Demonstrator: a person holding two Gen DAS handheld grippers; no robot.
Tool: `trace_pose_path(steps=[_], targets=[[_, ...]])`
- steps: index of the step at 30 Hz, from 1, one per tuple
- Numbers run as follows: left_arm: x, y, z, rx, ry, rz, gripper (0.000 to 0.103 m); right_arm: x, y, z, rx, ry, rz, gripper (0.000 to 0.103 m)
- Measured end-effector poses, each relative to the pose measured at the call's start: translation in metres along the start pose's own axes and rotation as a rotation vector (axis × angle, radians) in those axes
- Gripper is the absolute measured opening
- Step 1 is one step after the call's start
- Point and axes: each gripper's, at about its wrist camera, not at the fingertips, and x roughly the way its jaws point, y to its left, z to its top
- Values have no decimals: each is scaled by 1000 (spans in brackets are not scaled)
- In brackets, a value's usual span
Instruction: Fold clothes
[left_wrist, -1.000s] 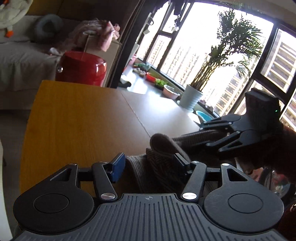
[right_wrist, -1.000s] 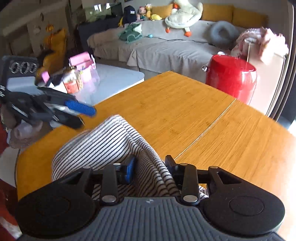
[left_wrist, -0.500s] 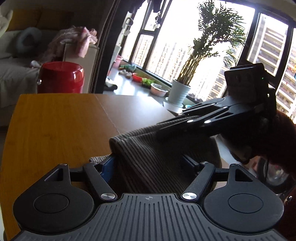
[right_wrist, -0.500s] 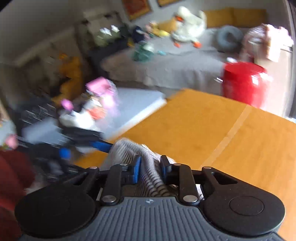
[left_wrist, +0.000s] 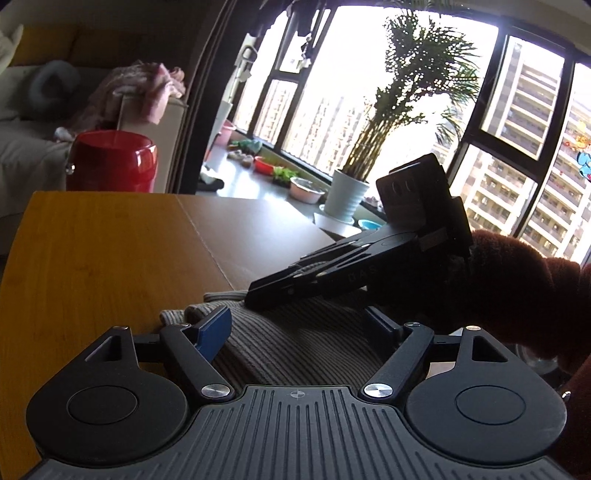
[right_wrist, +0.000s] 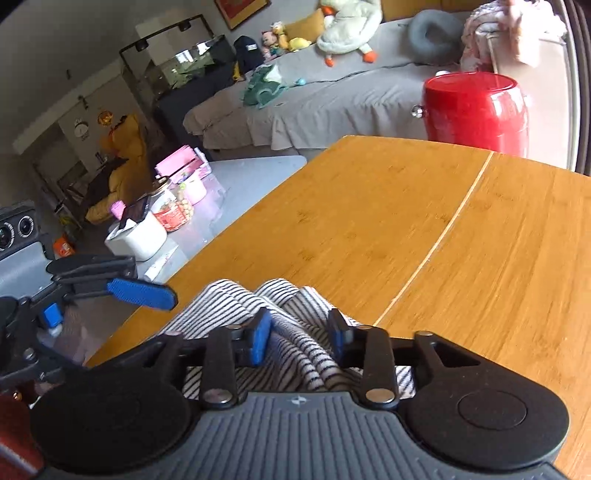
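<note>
My right gripper (right_wrist: 299, 338) jaws are opening, pads off the striped garment (right_wrist: 258, 306) that was pinched half a second ago; cloth bunches between them, not clamped. My left gripper (left_wrist: 299, 326) is also opening wide, letting go, garment lying between its jaws. So both ends are released: this fold looks laid down on the wooden surface (right_wrist: 406, 221). Compared with a second ago the garment sits lower and flatter at the near edge. Beyond, red bin (right_wrist: 474, 110) and sofa unchanged.
</note>
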Motion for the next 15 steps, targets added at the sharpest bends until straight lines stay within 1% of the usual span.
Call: trace_pose_path(steps=[1, 2, 4, 6, 7, 8, 9, 10, 12, 13, 14, 15], targets=[[3, -1, -1, -2, 7, -6, 82, -1, -1, -1, 11, -4, -18, 56], [9, -1, -2, -1, 20, -6, 82, 1, -1, 1, 21, -7, -38, 61], [22, 0, -5, 4, 51, 11, 82, -4, 0, 3, 19, -25, -84, 64], [29, 0, -12, 8, 71, 31, 83, -14, 6, 4, -12, -52, -170, 70], [30, 1, -14, 7, 75, 38, 83, -21, 11, 4, -44, -69, -236, 79], [30, 2, -15, 4, 77, 42, 83, -29, 17, 3, -79, -87, -305, 90], [31, 4, -16, 0, 79, 46, 83, -37, 22, 2, -109, -109, -361, 95], [31, 6, -16, -7, 81, 48, 84, -46, 28, 0, -135, -134, -406, 103], [32, 11, -18, -28, 91, 56, 85, -63, 35, -7, -157, -184, -462, 103], [33, 15, -20, -42, 98, 57, 87, -69, 37, -11, -153, -202, -481, 103], [36, 19, -22, -65, 108, 49, 90, -71, 36, -15, -144, -211, -496, 103], [38, 22, -24, -88, 115, 37, 90, -74, 35, -20, -134, -217, -511, 103]])
